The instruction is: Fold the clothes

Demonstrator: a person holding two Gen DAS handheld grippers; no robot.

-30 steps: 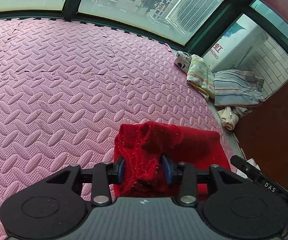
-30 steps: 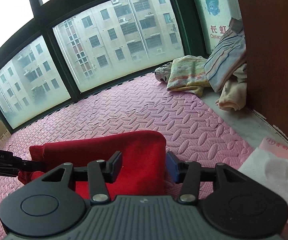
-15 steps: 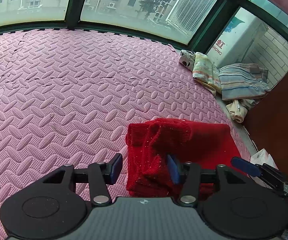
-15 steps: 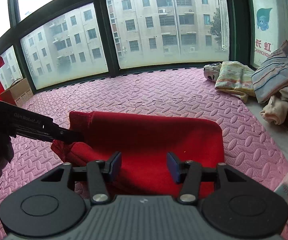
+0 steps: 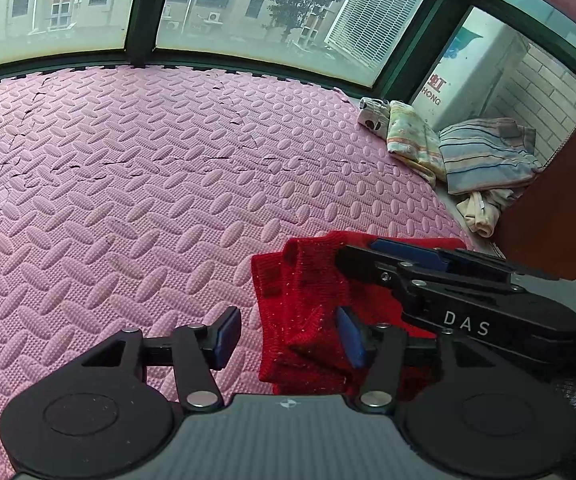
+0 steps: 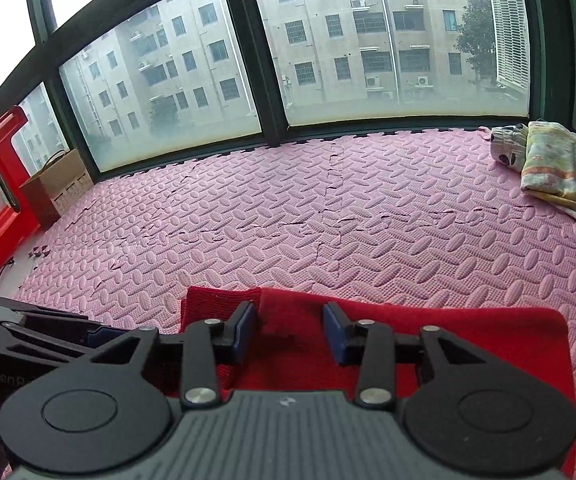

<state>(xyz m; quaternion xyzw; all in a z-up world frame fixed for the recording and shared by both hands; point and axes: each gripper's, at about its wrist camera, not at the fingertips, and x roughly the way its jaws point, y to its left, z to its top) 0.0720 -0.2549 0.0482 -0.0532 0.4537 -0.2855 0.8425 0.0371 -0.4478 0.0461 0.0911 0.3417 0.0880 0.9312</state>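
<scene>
mat (image 6: 328,216) pink foam, windowed room | red sweater (image 5: 308,300) folded | both fingers wide, empty

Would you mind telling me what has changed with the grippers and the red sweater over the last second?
The left gripper has let go: its jaws were shut on a bunch of the red sweater and now stand open beside it. The right gripper stayed open and moved across over the sweater, which now lies folded on the pink mat. The folded clothes in the corner stayed put.
</scene>
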